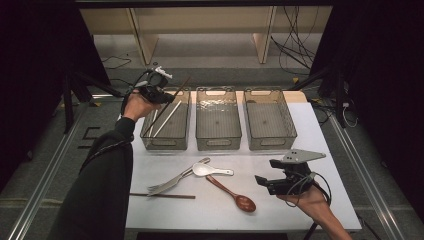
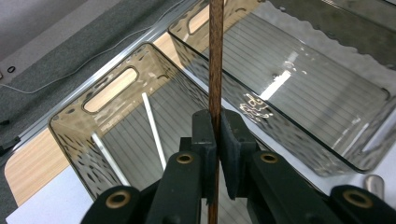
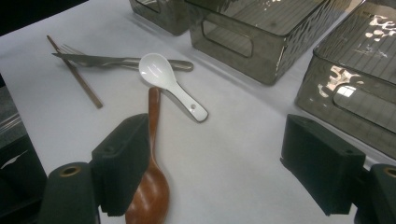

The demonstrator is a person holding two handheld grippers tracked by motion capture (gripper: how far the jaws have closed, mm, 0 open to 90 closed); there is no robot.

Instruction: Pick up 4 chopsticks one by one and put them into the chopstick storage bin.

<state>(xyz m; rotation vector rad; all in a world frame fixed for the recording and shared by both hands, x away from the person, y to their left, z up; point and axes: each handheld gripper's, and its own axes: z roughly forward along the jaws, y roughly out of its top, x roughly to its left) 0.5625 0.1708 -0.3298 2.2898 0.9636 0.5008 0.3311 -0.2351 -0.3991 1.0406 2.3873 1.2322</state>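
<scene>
Left arm, in a dark sleeve, was stretched far forward with its hand raised and the left gripper [image 1: 159, 90] pointing forward, jaws pressed close together; right hand lay low at the near right, palm up, right gripper [image 1: 264, 182] pointing left, jaws spread wide.

wooden spoon [image 3: 148, 191] | bowl cut by bottom edge (handle partly behind jaw)

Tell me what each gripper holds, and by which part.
Left gripper: a brown chopstick, clamped along its shaft. Right gripper: open, holding nothing.
</scene>
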